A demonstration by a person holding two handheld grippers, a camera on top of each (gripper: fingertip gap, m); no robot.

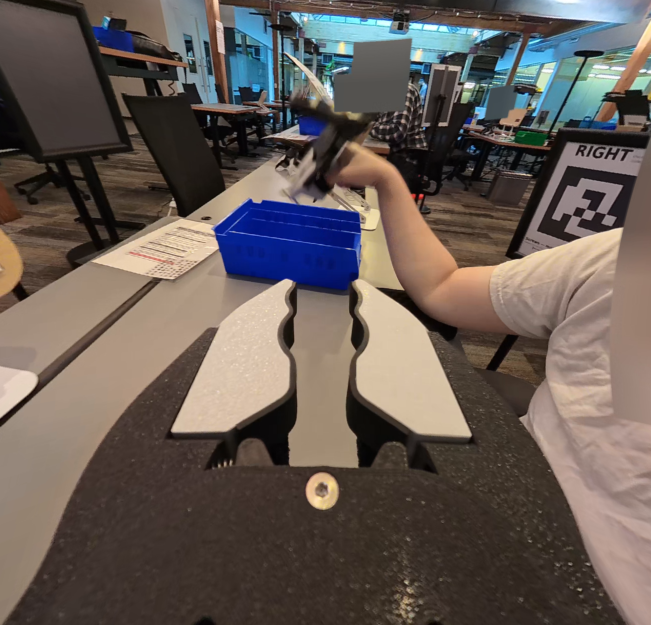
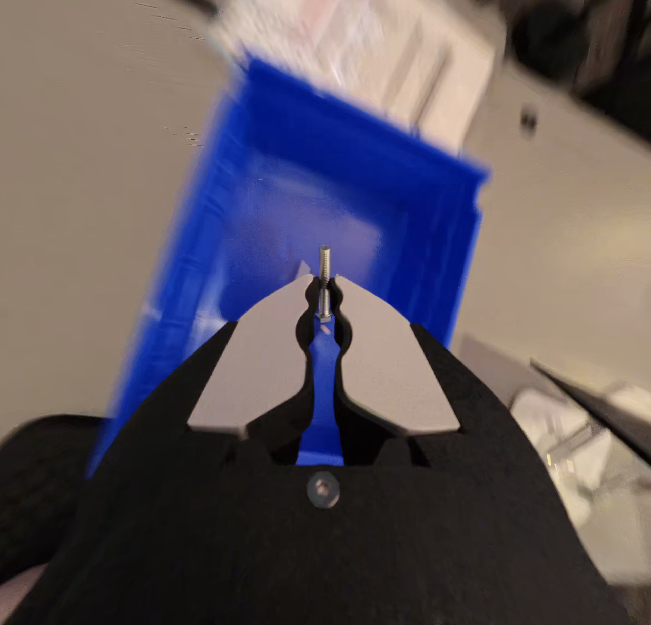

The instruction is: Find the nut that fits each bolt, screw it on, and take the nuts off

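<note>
A small silver bolt point(image 2: 324, 284) sat pinched at the tips of the right claw point(image 2: 324, 280), threaded end pointing forward — held above a blue bin point(image 2: 352, 157) on the grey bench point(image 1: 105, 326). The left claw point(image 1: 322, 287) hung open and empty near the bin's side, a printed sheet point(image 1: 165, 247) just beside it.

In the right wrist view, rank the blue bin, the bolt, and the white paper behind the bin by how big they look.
1. blue bin
2. white paper, blurred, cut off by the frame
3. bolt, clamped in the right gripper, smallest though nearest the camera
</note>
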